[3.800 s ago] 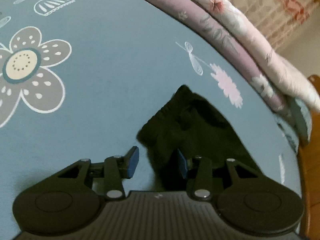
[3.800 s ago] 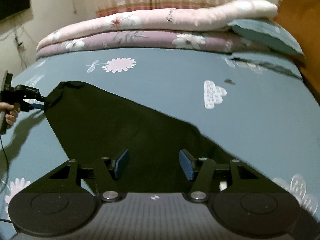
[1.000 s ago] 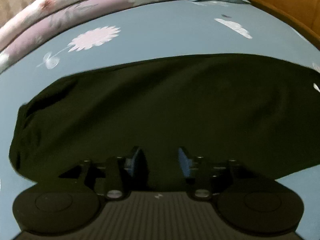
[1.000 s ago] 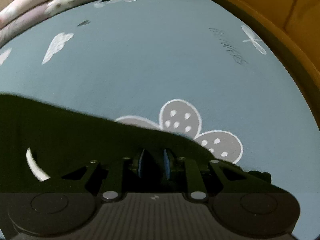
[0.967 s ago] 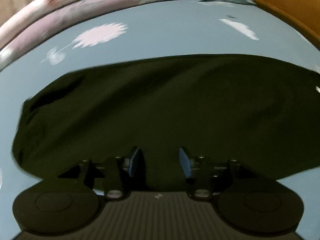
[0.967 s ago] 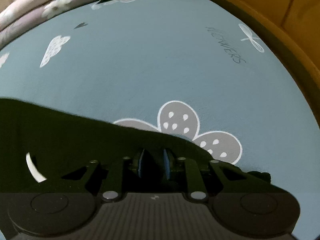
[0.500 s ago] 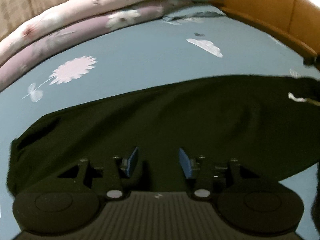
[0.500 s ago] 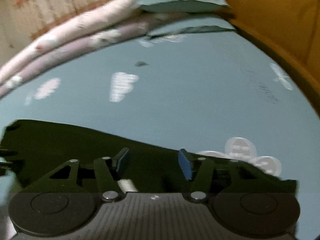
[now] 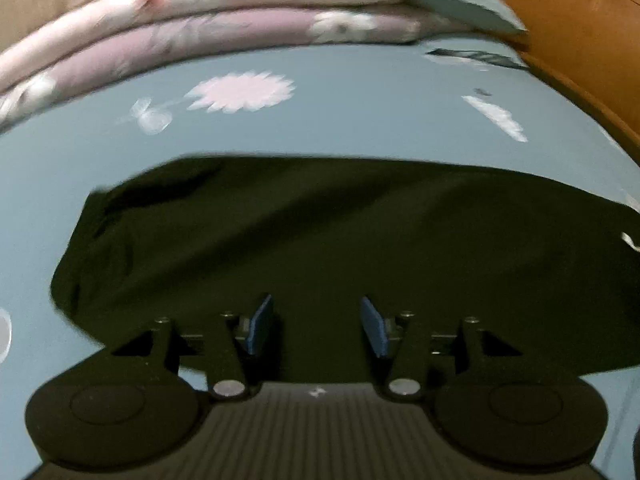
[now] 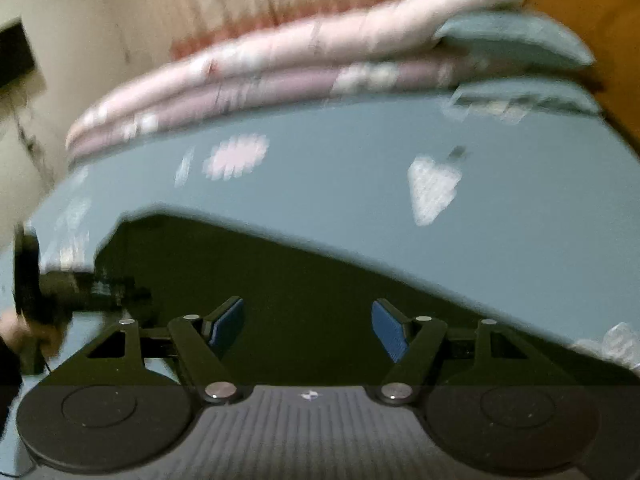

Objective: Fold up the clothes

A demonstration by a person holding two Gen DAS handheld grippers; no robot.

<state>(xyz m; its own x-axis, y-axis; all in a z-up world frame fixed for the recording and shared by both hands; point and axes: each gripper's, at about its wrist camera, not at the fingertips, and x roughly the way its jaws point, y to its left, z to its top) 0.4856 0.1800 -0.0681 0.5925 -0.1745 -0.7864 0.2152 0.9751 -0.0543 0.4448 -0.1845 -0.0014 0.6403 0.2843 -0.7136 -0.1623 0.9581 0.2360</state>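
Only at right-wrist view's edge: left gripper, hand.

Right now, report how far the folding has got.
Done: the black garment lies flat as one long band on the blue bedsheet. In hand: nothing; the left claw is open above it, and the right claw is opening with no cloth pinched. Left: fold that band shorter.
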